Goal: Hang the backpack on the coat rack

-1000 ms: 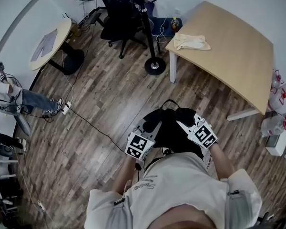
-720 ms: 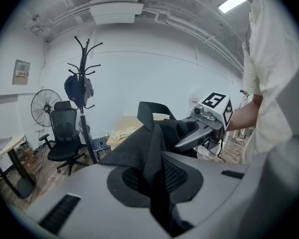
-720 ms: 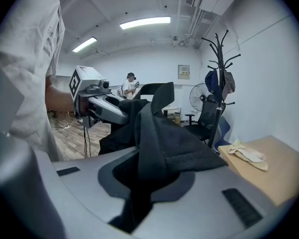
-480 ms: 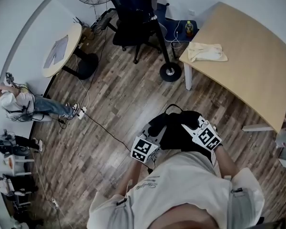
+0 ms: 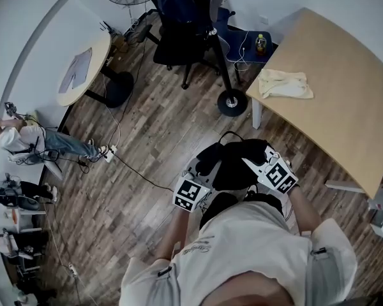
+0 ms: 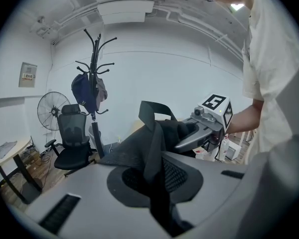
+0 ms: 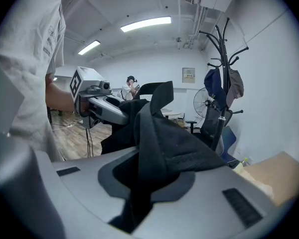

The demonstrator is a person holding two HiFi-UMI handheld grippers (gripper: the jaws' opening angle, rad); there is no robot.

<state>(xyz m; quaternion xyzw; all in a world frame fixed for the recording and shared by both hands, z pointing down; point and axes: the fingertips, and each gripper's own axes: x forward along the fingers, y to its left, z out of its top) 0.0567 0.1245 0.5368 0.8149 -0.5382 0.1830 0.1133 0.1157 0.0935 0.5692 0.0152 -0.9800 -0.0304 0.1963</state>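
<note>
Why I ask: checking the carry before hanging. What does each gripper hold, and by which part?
Both hold the black backpack: left gripper shut on a strap, right gripper on a fold of its fabric.

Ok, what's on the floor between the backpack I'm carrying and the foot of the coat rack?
Nothing. In the head view, only bare wooden floor separates the backpack from the round foot of the coat rack.
</note>
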